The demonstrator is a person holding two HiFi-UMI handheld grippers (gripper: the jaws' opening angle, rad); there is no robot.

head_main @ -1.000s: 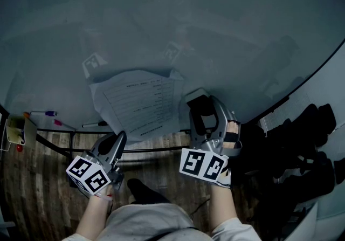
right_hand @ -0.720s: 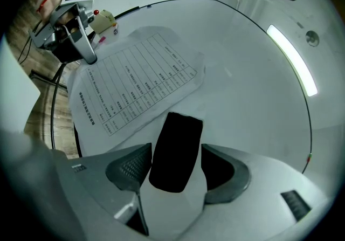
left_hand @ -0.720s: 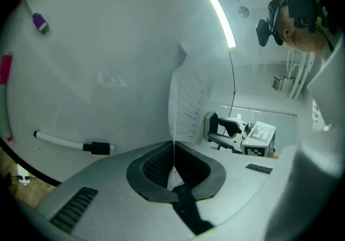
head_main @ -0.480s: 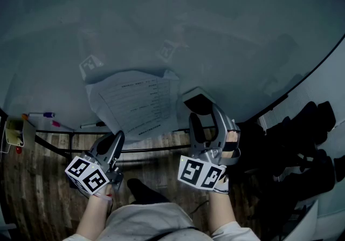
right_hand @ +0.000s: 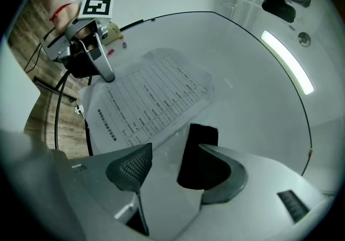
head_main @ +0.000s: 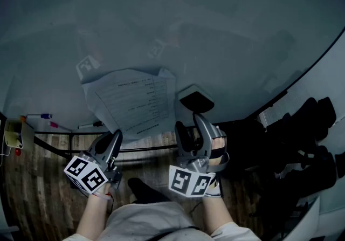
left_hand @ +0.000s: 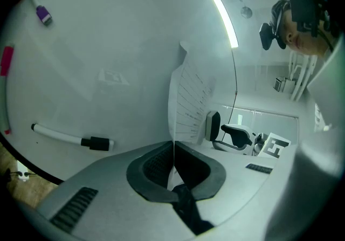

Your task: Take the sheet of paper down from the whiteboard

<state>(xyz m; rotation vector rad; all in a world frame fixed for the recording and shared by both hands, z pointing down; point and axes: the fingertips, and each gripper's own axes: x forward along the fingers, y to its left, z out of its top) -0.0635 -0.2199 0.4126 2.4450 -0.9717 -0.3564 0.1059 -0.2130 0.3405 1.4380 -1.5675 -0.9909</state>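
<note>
The printed sheet of paper (head_main: 132, 102) hangs crumpled against the whiteboard (head_main: 215, 29). My left gripper (head_main: 115, 137) is shut on its lower edge; in the left gripper view the sheet (left_hand: 188, 105) runs edge-on between the closed jaws of that gripper (left_hand: 174, 165). My right gripper (head_main: 188, 122) stands open just below a black block (head_main: 195, 100) that sits on the board beside the sheet's right edge. Seen from the right gripper (right_hand: 175, 167), the block (right_hand: 200, 143) lies ahead of the spread jaws, untouched, with the paper (right_hand: 151, 100) and the left gripper (right_hand: 108, 77) to the left.
A marker (left_hand: 70, 138) lies along the board's lower rail (head_main: 64, 133), with a purple piece (left_hand: 43, 14) and a pink one (left_hand: 6, 61) stuck on the board. Dark bundles (head_main: 307, 143) stand at the right on the wooden floor (head_main: 32, 180).
My right gripper has drawn back down and to the left, away from the black block, which stays on the board. The left gripper keeps its hold on the sheet and has not moved.
</note>
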